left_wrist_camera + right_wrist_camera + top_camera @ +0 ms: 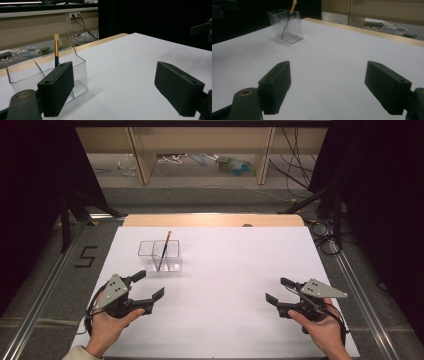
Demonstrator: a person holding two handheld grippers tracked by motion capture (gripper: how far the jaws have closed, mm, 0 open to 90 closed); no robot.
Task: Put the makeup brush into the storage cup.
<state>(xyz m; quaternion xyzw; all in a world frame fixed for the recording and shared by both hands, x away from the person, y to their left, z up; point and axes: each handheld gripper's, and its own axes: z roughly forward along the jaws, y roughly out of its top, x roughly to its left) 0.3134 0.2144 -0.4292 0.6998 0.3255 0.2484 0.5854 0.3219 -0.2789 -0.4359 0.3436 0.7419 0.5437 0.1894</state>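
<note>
I count two hand-held grippers: my left hand-held gripper (149, 285) and my right hand-held gripper (278, 290), each with two black jaws spread apart and one grey three-cornered plate on top. On the surface (225, 285) stands one clear container (161, 255) with two compartments. In it leans one brush (164, 251).

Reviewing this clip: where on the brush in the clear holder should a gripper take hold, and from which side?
Likely the upper handle of the brush, just above the rim of the clear holder. It leans in the holder with that end sticking up free while the lower part sits behind the walls, so come from above. The left gripper, open, is nearer than the right gripper.
</note>
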